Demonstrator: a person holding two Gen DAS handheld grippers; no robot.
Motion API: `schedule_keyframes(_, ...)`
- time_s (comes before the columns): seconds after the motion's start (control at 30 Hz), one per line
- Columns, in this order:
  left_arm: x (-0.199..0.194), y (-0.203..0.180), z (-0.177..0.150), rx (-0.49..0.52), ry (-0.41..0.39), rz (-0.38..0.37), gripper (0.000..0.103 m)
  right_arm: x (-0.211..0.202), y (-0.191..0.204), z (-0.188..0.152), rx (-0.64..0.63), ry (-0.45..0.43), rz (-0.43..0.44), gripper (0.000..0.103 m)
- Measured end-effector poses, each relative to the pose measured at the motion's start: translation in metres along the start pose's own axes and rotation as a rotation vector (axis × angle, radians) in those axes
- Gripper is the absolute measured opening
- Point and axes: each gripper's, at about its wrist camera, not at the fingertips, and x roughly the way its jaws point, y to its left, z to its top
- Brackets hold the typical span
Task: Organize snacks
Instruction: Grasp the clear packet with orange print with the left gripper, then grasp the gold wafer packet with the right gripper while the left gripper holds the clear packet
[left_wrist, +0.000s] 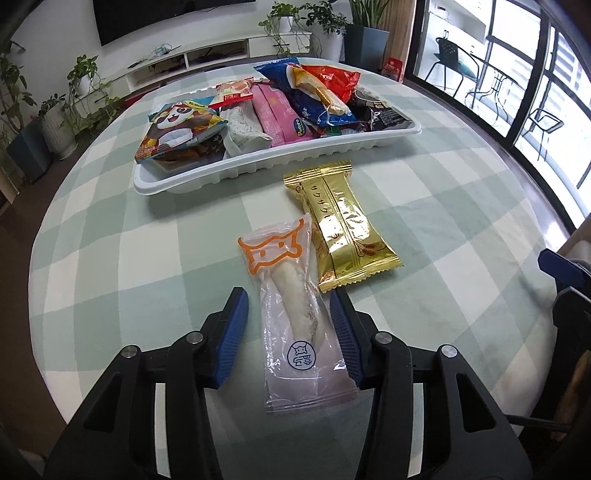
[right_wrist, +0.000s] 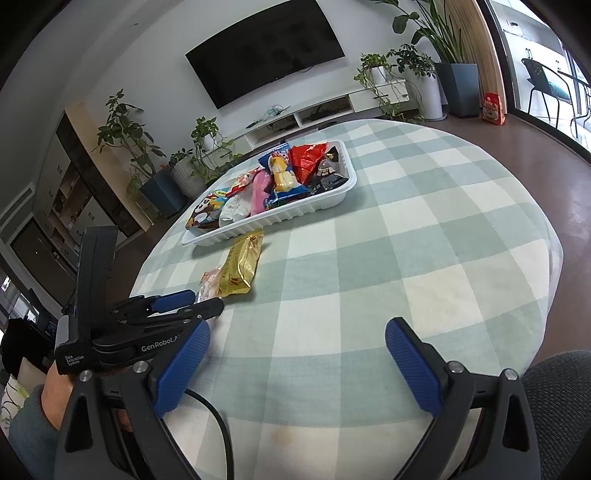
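A clear snack packet (left_wrist: 284, 266) with an orange cat outline lies lengthwise on the checked tablecloth, a white bar inside it. My left gripper (left_wrist: 288, 295) straddles its lower half. The left pad stands a little off the wrapper and the right pad sits at its edge, so the gripper is open. A gold packet (left_wrist: 343, 225) lies right beside the clear one, just beyond the right finger. In the right wrist view my left gripper (right_wrist: 184, 302) sits at the near end of the gold packet (right_wrist: 242, 267). My right gripper (right_wrist: 299, 326) is open over bare cloth, holding nothing.
A white tray (left_wrist: 258, 168) heaped with several snack bags stands just behind the two packets, also seen as the tray (right_wrist: 280, 218) in the right wrist view. The round table's edge drops to a brown floor on the right. Potted plants and a low TV cabinet stand beyond.
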Motion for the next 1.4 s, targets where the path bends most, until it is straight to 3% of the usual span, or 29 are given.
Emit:
schedule_keyframes(0.1, -0.002, 0.006, -0.002, 0.01, 0.004, -0.01, 0.03, -0.001, 0.001, 0.001, -0.008, -0.004, -0.007, 0.098)
schedule_keyframes(0.4, -0.01, 0.018, -0.013, 0.018, -0.01, -0.029, 0.025, 0.001, 0.011, 0.007, -0.044, 0.012, -0.034, 0.097)
schedule_keyframes(0.77, -0.038, 0.052, -0.034, -0.111, -0.09, -0.133, 0.023, 0.043, 0.053, 0.044, -0.133, 0.105, -0.053, 0.097)
schedule_keyframes(0.97, -0.046, 0.068, -0.041, -0.195, -0.128, -0.213, 0.023, 0.082, 0.077, 0.055, -0.172, 0.194, -0.056, 0.09)
schedule_keyframes(1.1, -0.049, 0.071, -0.042, -0.211, -0.142, -0.219, 0.023, 0.104, 0.086, 0.057, -0.184, 0.233, -0.077, 0.088)
schedule_keyframes(1.4, -0.048, 0.074, -0.044, -0.23, -0.146, -0.226, 0.023, 0.141, 0.097, 0.052, -0.233, 0.302, -0.141, 0.072)
